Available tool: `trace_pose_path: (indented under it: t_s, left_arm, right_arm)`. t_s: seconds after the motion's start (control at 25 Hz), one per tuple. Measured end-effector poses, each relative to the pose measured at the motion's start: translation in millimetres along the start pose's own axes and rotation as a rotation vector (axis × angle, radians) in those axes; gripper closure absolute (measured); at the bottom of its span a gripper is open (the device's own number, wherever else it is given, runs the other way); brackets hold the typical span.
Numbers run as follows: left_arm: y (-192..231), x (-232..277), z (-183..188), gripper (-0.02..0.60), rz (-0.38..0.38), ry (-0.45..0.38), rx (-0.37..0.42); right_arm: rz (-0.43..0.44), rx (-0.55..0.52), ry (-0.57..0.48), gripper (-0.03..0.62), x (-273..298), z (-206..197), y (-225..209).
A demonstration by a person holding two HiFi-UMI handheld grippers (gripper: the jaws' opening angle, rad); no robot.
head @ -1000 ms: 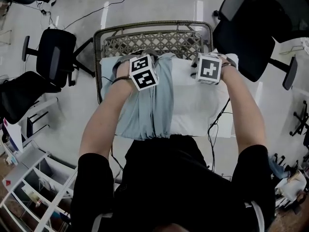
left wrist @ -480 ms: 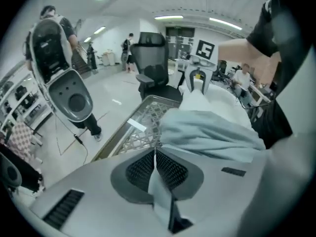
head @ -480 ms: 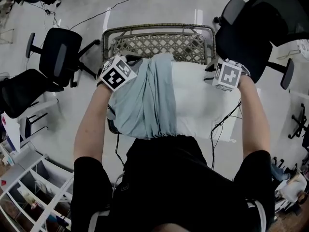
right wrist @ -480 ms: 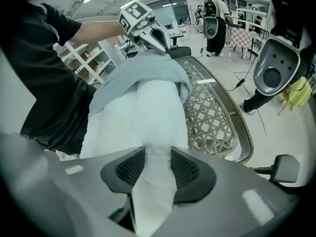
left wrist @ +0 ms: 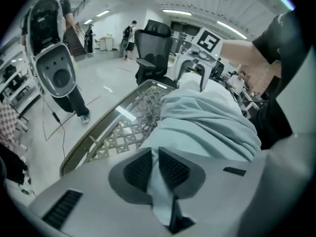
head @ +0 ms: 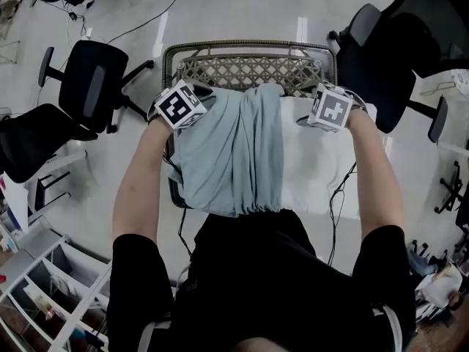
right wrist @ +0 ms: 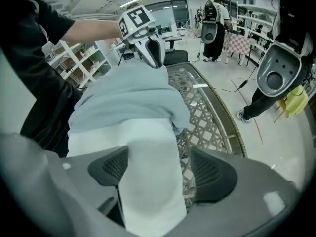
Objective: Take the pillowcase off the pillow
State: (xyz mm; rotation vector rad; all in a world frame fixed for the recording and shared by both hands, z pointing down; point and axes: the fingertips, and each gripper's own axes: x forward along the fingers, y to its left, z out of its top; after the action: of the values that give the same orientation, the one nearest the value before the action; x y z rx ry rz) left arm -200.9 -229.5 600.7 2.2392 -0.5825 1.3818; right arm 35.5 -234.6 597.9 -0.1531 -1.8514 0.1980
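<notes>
L gripper [left wrist: 154, 168], at wicker chair's [head: 249, 70] left edge: jaws narrow, just been opening, pinching a pale-blue pillowcase [head: 231, 160] fold. R gripper [right wrist: 160, 174], at chair's right edge: jaws wide, just been opening, white pillow [head: 319, 167] corner between them, unpressed. Pillow lies across chair seat, case bunched over its left half. Best approach, imo: re-clamp pillow w/ R, then drag case left w/ L. Office chairs [head: 91, 86] flank the wicker chair on a pale floor [head: 242, 6].

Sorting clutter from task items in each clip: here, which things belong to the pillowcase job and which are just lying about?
Job: light blue pillowcase, bunched toward the left; white pillow, half bared; wicker bench under them.
Lying about: black office chairs, white shelf unit.
</notes>
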Motion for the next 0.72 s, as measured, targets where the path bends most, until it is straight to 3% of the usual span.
trace_pose_path:
  t_s: [0.04,0.12,0.28,0.36,0.56,0.72]
  left_arm:
    - [-4.7,3.1,-1.2,0.563,-0.011,0.026,0.035]
    - [-7.9,4.6,-6.7,0.575,0.014,0.092,0.122]
    - [7.8,-9.6,-33.5,0.577,0.131,0.272,0.322]
    - [13.4,-16.1,-46.3,0.577,0.161,0.306,0.375]
    - [24.6,-33.8,-74.5,0.577,0.221,0.336,0.390]
    - [43.0,-59.6,-129.3,0.577,0.239,0.409,0.286]
  right_arm:
    - [0.020,0.009,0.020,0.191,14.9,1.5,-0.2]
    - [0.094,0.026,0.074,0.197,45.4,-0.3,8.1]
    - [0.187,0.026,0.117,0.332,53.8,-4.6,24.2]
    - [0.207,0.044,0.085,0.384,39.4,-4.7,25.0]
    - [0.248,0.066,0.031,0.419,6.9,-4.1,31.5]
    - [0.234,0.061,0.076,0.428,-2.9,-28.2,32.2]
